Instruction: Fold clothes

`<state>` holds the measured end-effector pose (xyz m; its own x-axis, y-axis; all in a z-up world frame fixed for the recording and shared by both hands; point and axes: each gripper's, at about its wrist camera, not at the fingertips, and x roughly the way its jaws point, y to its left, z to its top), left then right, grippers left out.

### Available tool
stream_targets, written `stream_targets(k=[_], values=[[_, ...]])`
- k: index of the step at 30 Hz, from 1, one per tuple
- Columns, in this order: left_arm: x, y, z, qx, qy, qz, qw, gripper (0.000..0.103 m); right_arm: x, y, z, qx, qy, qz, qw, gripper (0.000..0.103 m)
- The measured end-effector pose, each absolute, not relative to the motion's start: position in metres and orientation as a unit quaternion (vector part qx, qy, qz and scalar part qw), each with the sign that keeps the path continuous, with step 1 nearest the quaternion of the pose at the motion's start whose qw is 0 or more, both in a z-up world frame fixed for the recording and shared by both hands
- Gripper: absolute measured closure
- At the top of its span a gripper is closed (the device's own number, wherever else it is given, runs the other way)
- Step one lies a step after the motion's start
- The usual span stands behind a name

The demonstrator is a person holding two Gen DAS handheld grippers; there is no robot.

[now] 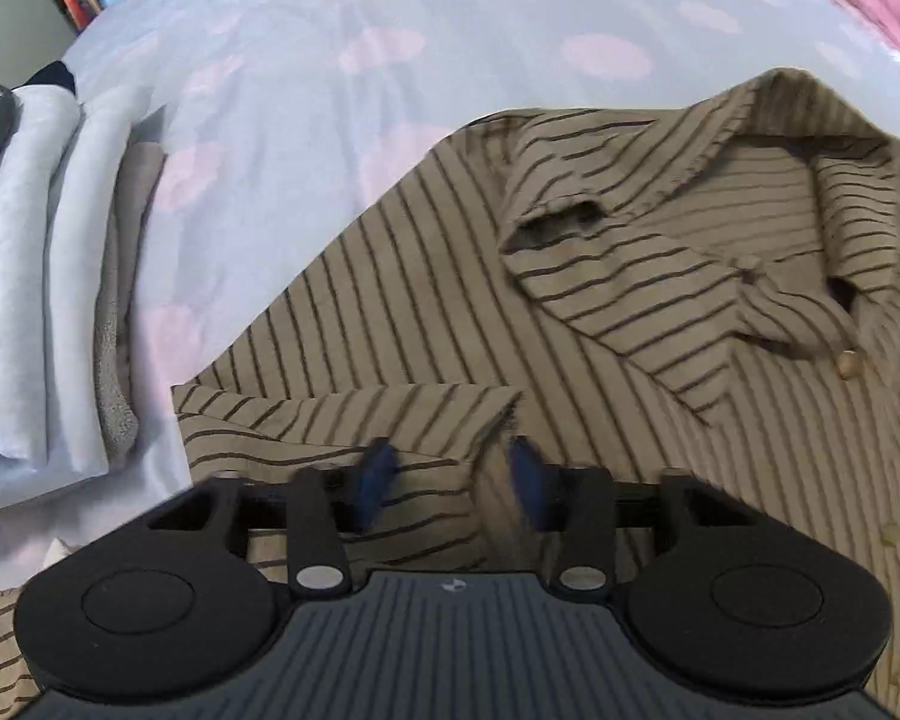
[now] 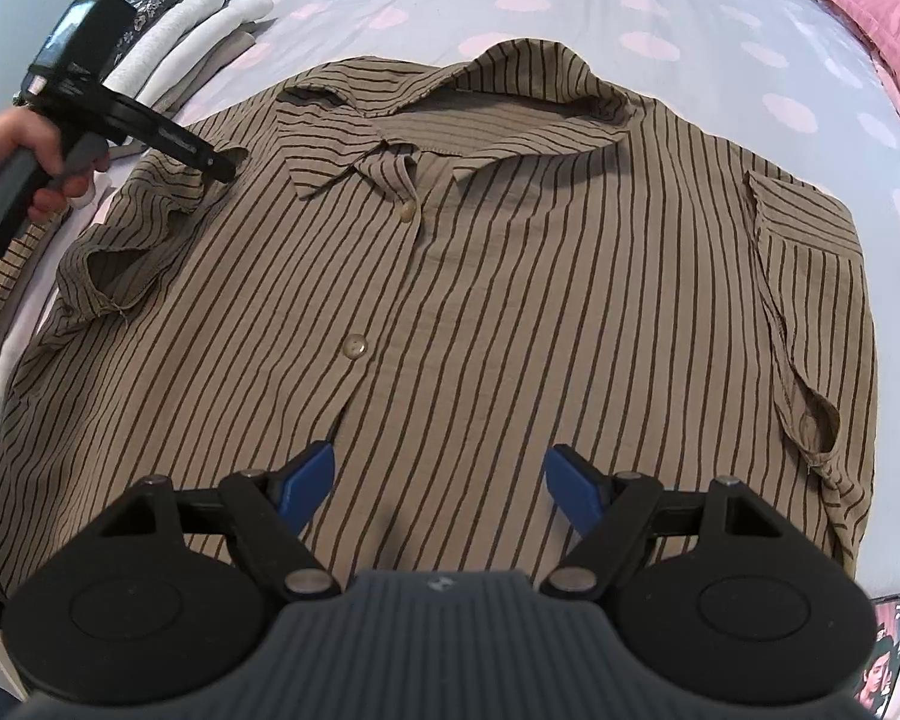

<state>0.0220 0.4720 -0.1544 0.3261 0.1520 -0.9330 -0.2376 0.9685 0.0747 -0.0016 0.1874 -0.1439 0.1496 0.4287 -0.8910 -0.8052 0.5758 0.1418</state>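
folded stack (image 2: pixel 174 42): at bed's left edge, beside the shirt, kept clear of the working area.
left tool (image 2: pixel 225 171): over the left sleeve (image 2: pixel 126 252); fingers (image 1: pixel 375 474) narrow with sleeve cloth between them, grip not certain, likely to turn the sleeve inward.
striped shirt (image 2: pixel 480 312): front up, spread flat on bed (image 2: pixel 690 30), collar far side; right sleeve lies folded onto the body.
right tool (image 2: pixel 441 480): wide, holding nothing, above the hem.
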Motion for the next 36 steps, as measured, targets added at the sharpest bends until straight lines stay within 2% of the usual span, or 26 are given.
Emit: stream_targets(k=[3, 4, 9, 14, 17, 19, 23, 27, 31, 36], values=[[0.026, 0.477, -0.153, -0.045, 0.563, 0.129, 0.815, 0.099, -0.002, 0.186, -0.144, -0.187, 0.501, 0.421, 0.733, 0.023], [0.027, 0.478, -0.151, -0.048, 0.559, 0.132, 0.817, 0.101, -0.002, 0.186, -0.144, -0.186, 0.502, 0.422, 0.732, 0.023], [0.043, 0.486, -0.141, -0.077, 0.532, 0.142, 0.831, 0.102, -0.004, 0.187, -0.145, -0.185, 0.506, 0.425, 0.728, 0.023], [0.053, 0.490, -0.166, -0.085, 0.545, 0.152, 0.820, 0.100, -0.002, 0.188, -0.145, -0.187, 0.505, 0.424, 0.728, 0.023], [0.053, 0.495, -0.171, -0.096, 0.541, 0.152, 0.821, 0.092, -0.001, 0.187, -0.145, -0.186, 0.506, 0.422, 0.729, 0.023], [0.047, 0.499, -0.163, -0.100, 0.536, 0.140, 0.826, 0.083, -0.001, 0.187, -0.144, -0.185, 0.505, 0.421, 0.730, 0.023], [0.031, 0.514, -0.135, -0.081, 0.513, 0.134, 0.844, 0.056, -0.001, 0.186, -0.144, -0.183, 0.506, 0.423, 0.729, 0.023], [0.014, 0.539, -0.118, -0.073, 0.503, 0.162, 0.846, 0.056, -0.002, 0.186, -0.145, -0.181, 0.509, 0.425, 0.726, 0.023], [0.002, 0.561, -0.124, -0.075, 0.503, 0.198, 0.838, 0.056, -0.002, 0.188, -0.147, -0.181, 0.511, 0.425, 0.725, 0.023], [-0.003, 0.560, -0.126, -0.143, 0.501, 0.147, 0.841, 0.057, -0.002, 0.191, -0.150, -0.185, 0.514, 0.424, 0.722, 0.023]])
